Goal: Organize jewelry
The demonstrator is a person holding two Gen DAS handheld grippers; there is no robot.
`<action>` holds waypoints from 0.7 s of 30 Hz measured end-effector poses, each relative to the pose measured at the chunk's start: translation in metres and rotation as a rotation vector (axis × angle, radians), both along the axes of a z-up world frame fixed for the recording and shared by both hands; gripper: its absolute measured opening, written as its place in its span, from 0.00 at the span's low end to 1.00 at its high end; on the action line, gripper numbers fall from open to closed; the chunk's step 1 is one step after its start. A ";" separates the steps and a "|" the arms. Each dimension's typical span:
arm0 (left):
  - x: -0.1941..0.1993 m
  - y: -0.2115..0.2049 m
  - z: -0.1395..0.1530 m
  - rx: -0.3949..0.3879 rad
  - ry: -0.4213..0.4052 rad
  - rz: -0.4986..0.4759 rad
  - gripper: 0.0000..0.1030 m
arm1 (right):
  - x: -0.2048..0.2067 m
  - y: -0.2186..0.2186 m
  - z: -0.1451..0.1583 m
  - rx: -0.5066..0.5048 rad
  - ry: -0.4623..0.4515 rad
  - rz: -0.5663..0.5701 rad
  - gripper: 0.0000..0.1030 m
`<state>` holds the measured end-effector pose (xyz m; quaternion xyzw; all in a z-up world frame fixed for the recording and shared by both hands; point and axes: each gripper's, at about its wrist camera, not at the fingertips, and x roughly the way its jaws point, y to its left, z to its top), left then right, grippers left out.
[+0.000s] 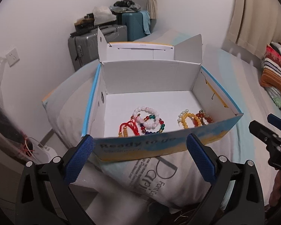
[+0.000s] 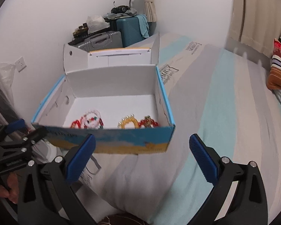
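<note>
An open cardboard box [image 1: 149, 78] with white inside and a blue and yellow front stands on the bed; it also shows in the right wrist view [image 2: 114, 78]. Inside near its front wall lie a white bead bracelet [image 1: 146, 117], a multicoloured bead bracelet [image 1: 155, 125], a red cord bracelet [image 1: 129, 126], a yellow bead bracelet [image 1: 189, 121] and a dark red bead bracelet [image 1: 206, 118]. In the right wrist view they are blurred: a white and red group [image 2: 88, 121] and a yellow and red group [image 2: 138, 122]. My left gripper [image 1: 140, 146] is open and empty just before the box front. My right gripper [image 2: 142, 144] is open and empty, before the box's front right corner.
The box sits on a bed with a white and pale blue cover [image 2: 224, 112]. Grey and teal suitcases [image 1: 110, 35] with clutter stand by the far wall. Striped pillows [image 1: 275, 69] lie at the right. The right gripper shows at the right edge of the left wrist view [image 1: 267, 129].
</note>
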<state>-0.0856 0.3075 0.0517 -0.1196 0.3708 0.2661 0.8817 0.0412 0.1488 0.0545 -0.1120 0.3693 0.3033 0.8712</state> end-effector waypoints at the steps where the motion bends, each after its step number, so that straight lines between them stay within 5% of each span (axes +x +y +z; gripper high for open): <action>1: -0.003 -0.002 -0.002 -0.011 0.000 -0.001 0.94 | -0.002 -0.002 -0.002 -0.002 -0.003 0.001 0.93; 21: -0.013 -0.010 -0.021 -0.045 0.014 0.016 0.94 | -0.006 -0.014 -0.012 -0.013 0.004 -0.018 0.93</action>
